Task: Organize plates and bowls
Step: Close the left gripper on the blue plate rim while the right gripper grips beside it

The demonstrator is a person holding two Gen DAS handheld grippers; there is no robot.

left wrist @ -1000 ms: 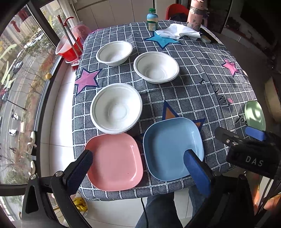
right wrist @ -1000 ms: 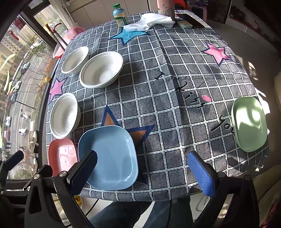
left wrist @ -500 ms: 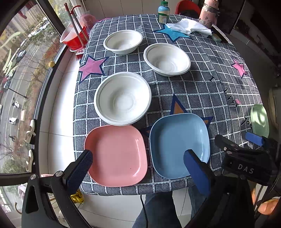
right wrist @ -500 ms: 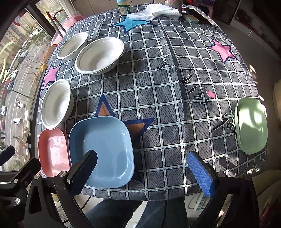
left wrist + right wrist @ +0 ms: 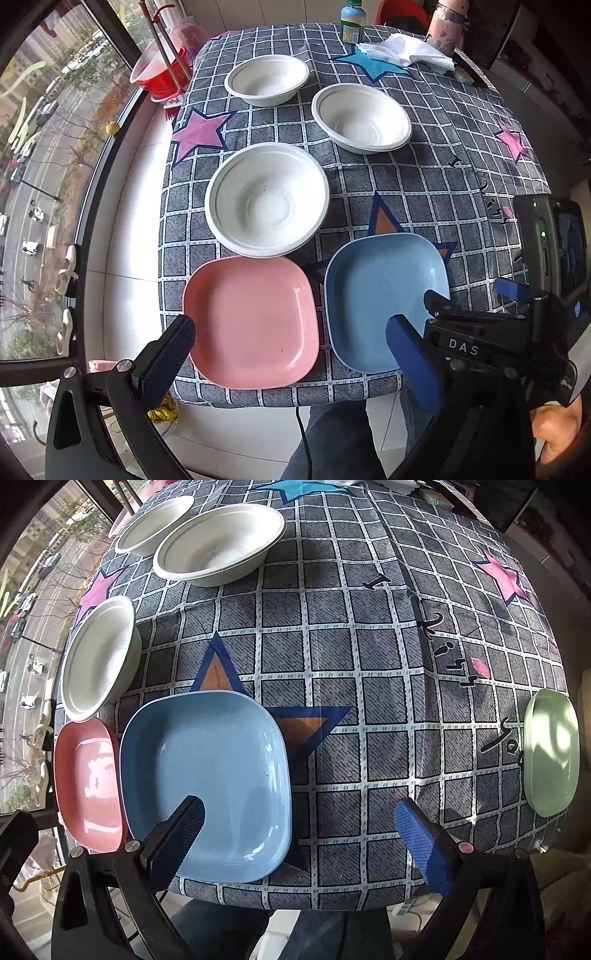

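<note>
A pink plate (image 5: 251, 321) and a blue plate (image 5: 384, 291) lie side by side at the table's near edge. Three white bowls stand behind them: a near one (image 5: 266, 199), a far left one (image 5: 266, 79) and a far right one (image 5: 361, 117). A green plate (image 5: 551, 752) lies at the right edge. My left gripper (image 5: 291, 354) is open and empty, over the pink plate's near edge. My right gripper (image 5: 301, 834) is open and empty, its left finger (image 5: 177, 840) over the blue plate (image 5: 207, 782).
The table wears a grey checked cloth (image 5: 351, 627) with stars. At the far end are a white rag (image 5: 406, 50), a green bottle (image 5: 352, 20) and a pink cup (image 5: 448, 22). A red bucket (image 5: 162, 74) stands off the far left corner, by the window.
Both grippers have moved forward and lower toward the table, so the plates and bowls look larger. Nothing on the table has moved.
</note>
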